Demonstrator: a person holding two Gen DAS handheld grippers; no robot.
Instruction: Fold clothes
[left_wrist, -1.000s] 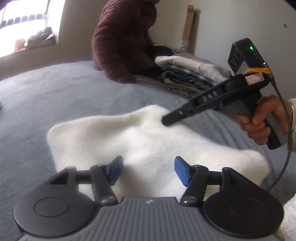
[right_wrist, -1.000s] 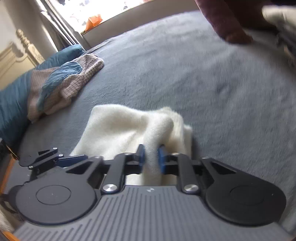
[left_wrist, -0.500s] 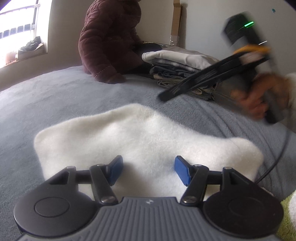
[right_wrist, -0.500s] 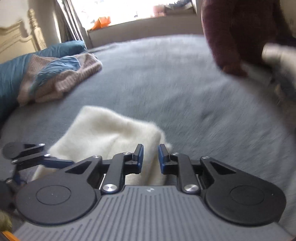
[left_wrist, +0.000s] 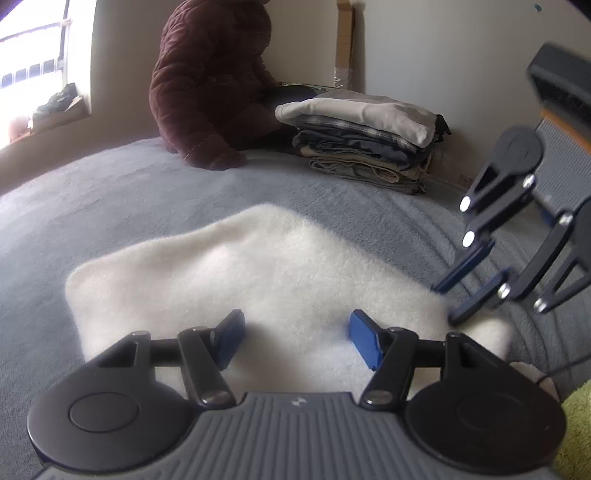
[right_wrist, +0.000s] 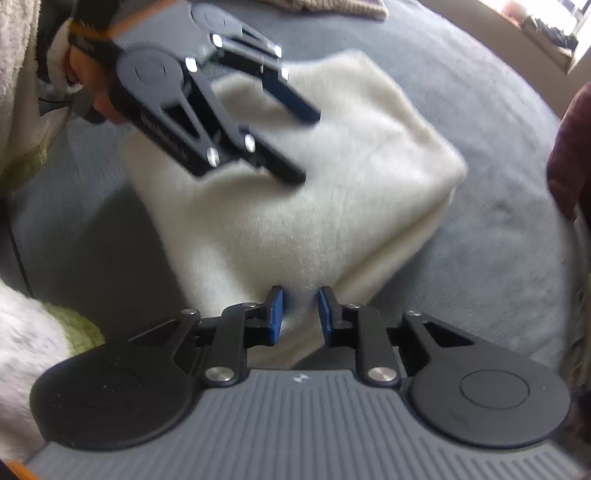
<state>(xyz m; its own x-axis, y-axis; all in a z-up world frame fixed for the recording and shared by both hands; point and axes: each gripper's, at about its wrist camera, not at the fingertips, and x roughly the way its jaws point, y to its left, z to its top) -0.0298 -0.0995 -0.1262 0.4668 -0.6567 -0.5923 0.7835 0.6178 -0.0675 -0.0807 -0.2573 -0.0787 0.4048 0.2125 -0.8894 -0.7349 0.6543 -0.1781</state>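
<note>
On the grey plush bed lies one fluffy white garment, folded roughly square; left gripper hovers spread wide, right gripper narrowly parted at its edge.

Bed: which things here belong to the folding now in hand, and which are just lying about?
In hand:
white fleece
left hand-held gripper, open above it
right hand-held gripper, partly open at its corner

Lying about:
folded stack
maroon jacket
cardboard
grey blanket
</note>
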